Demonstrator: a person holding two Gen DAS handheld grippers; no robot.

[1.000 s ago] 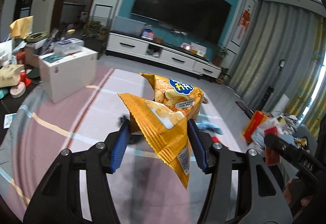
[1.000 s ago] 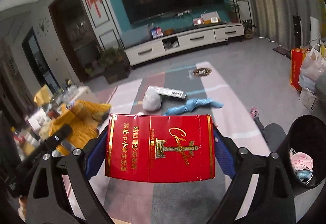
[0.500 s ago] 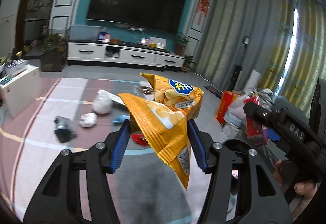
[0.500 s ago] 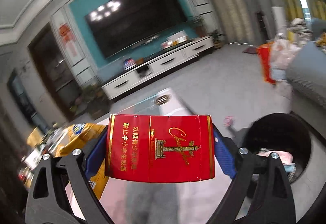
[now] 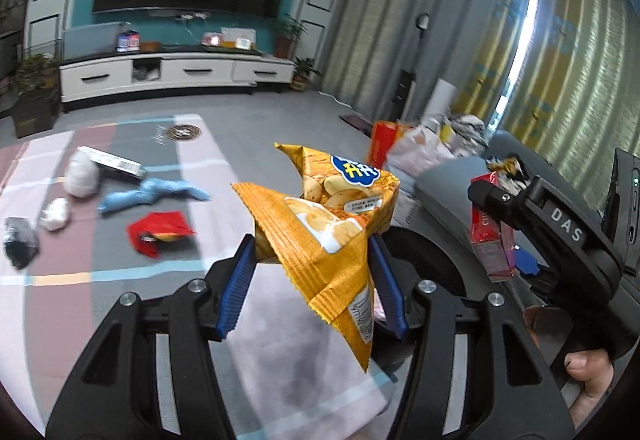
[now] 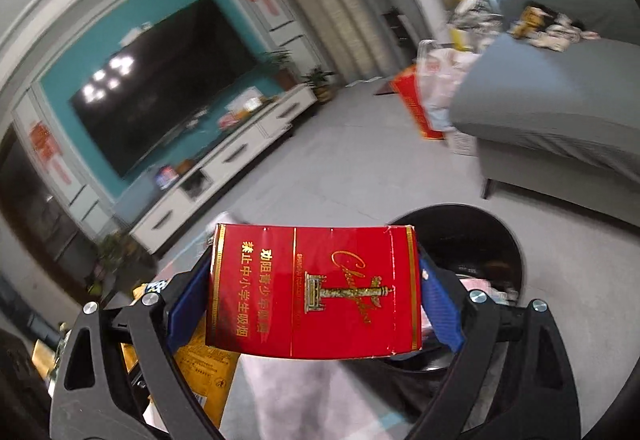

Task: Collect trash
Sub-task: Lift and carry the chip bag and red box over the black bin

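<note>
Trash is held over the black bin (image 6: 476,240): the left gripper (image 5: 312,280) jaws squeeze a chip bag (image 5: 332,224), the right gripper (image 6: 316,304) jaws squeeze a red box (image 6: 316,288). I think both must let go next, right above the bin's mouth.

The left gripper (image 5: 312,280) is held raised above the black bin (image 6: 472,236), its blue pads (image 5: 236,290) pressed in on the orange chip bag (image 5: 332,236). The right gripper (image 6: 316,300) is held over the same bin, its pads (image 6: 438,314) clamped against the sides of the red cigarette pack (image 6: 316,288). The right hand (image 5: 580,372) is wrapped around its gripper's handle, beside the bin.
</note>
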